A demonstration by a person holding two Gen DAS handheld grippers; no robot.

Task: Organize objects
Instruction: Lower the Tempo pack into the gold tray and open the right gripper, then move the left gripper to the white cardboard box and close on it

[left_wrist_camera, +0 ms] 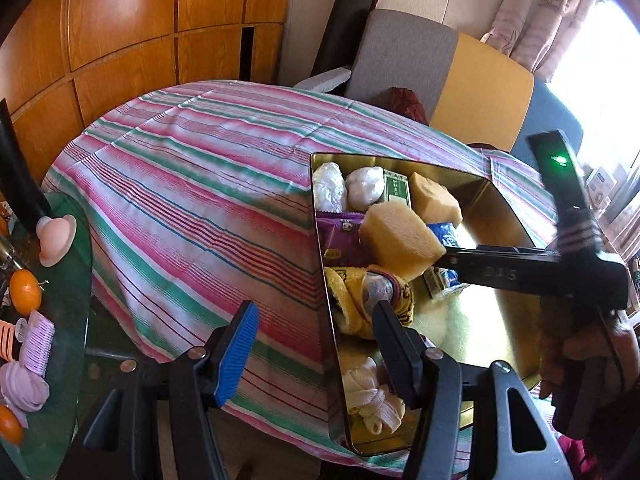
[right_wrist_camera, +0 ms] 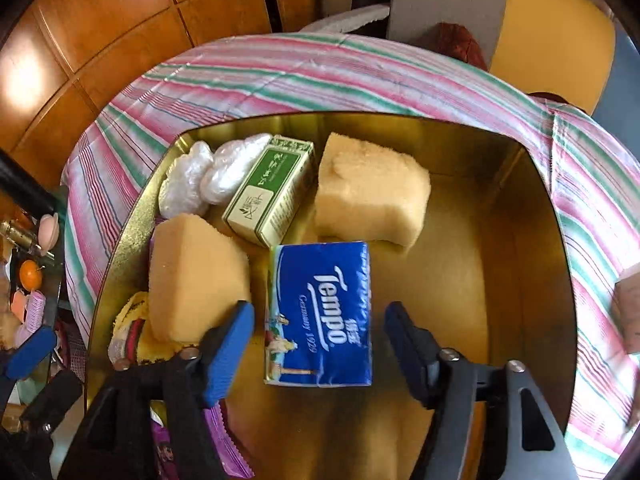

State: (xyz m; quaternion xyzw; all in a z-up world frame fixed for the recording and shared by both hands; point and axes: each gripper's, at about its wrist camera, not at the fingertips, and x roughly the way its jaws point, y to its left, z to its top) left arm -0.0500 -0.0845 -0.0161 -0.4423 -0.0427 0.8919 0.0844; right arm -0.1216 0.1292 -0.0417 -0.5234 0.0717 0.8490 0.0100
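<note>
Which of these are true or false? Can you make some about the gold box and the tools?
1. The blue tissue pack lies inside the gold box. True.
2. The right tool is squeezing the tissue pack. False: its jaws stand apart and do not touch it.
3. Two yellow sponges are in the box. True.
4. The green carton sits on the striped cloth. False: it is in the box.
5. The left tool holds nothing. True.
</note>
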